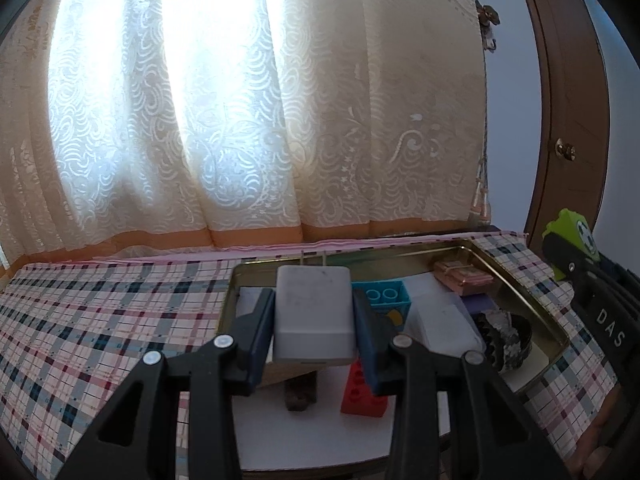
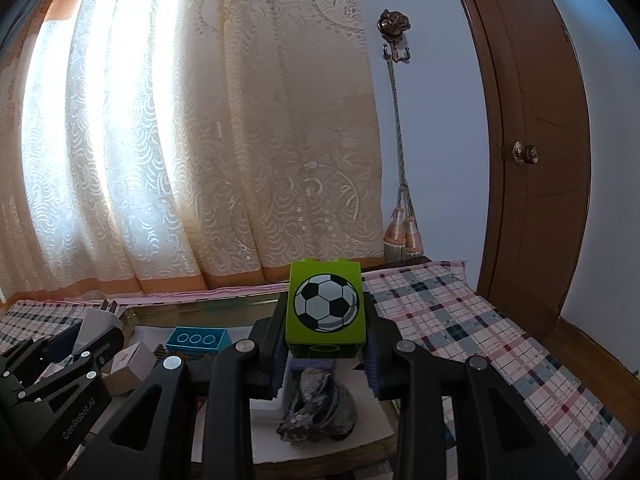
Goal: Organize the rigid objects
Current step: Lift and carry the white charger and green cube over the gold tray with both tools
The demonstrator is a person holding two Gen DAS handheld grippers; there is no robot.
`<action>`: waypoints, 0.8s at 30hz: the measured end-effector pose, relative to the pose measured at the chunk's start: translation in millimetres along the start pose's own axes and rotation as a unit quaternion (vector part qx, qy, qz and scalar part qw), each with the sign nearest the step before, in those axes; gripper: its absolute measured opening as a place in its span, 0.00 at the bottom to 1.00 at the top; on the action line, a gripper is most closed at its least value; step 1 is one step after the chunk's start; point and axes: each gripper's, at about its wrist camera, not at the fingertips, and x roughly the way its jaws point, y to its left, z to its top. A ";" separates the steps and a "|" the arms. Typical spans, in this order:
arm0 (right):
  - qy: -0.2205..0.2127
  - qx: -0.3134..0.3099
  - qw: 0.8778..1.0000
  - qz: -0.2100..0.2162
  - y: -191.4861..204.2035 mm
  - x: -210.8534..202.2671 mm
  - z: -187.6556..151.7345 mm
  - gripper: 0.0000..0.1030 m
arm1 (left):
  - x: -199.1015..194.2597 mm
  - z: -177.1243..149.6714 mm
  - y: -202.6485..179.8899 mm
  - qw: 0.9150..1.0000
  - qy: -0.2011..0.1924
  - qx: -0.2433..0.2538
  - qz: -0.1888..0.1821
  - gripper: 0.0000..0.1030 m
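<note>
Two hand-held grippers are each loaded. A white plug-in charger [image 1: 314, 316] is clamped between the jaws of the left hand-held gripper [image 1: 314, 334], its prongs pointing away toward the curtain, its long axis running along the fingers. A green football-print block [image 2: 326, 308] is gripped upright by the right hand-held gripper [image 2: 326, 354]. Both loads are held directly above the gold metal tray [image 1: 520, 276], so any set-down is judged to lie straight below; the blue block [image 1: 384, 300] sits just beside the charger.

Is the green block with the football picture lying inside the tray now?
No, the green block is held up between the fingers of the right gripper, above the tray and the things lying in it.
</note>
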 end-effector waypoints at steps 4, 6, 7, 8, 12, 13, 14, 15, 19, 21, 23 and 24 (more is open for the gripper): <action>-0.002 -0.001 1.000 -0.008 -3.4 2.2 0.7 0.33 | 1.2 1.1 -6.0 1.000 0.000 0.002 -0.006 0.36; -0.002 -0.001 1.000 -0.011 -4.0 4.1 1.2 0.33 | 2.1 1.9 -8.6 1.000 0.000 0.003 -0.008 0.36; -0.001 -0.001 1.000 -0.012 -3.5 5.1 1.5 0.33 | 3.0 2.5 -9.8 1.000 0.001 0.002 -0.010 0.36; -0.001 -0.002 1.000 -0.013 -2.8 6.8 2.0 0.33 | 4.1 3.3 -10.4 1.000 0.003 0.000 -0.011 0.36; -0.002 -0.009 1.000 -0.019 0.4 10.3 2.9 0.33 | 8.7 6.4 -11.1 1.000 0.008 -0.008 -0.013 0.36; -0.002 -0.010 1.000 -0.019 1.2 10.7 2.9 0.33 | 9.5 6.7 -11.2 1.000 0.009 -0.009 -0.014 0.36; -0.002 -0.011 1.000 -0.019 2.4 11.5 3.1 0.33 | 10.4 7.1 -11.5 1.000 0.009 -0.008 -0.015 0.36; -0.001 -0.012 1.000 -0.019 2.7 12.1 3.0 0.33 | 11.2 7.2 -12.0 1.000 0.009 -0.007 -0.015 0.36; 0.001 -0.015 1.000 -0.020 5.1 15.0 2.9 0.33 | 15.4 8.1 -12.8 1.000 0.014 -0.008 -0.018 0.36; 0.004 -0.019 1.000 -0.023 7.0 18.8 3.1 0.33 | 17.4 9.0 -12.9 1.000 0.017 -0.008 -0.018 0.36; 0.009 -0.018 1.000 -0.023 7.6 22.7 3.7 0.33 | 18.5 9.9 -12.6 1.000 0.018 -0.009 -0.018 0.36; 0.010 -0.016 1.000 -0.022 7.8 24.2 4.0 0.33 | 19.0 10.4 -12.3 1.000 0.019 -0.010 -0.019 0.36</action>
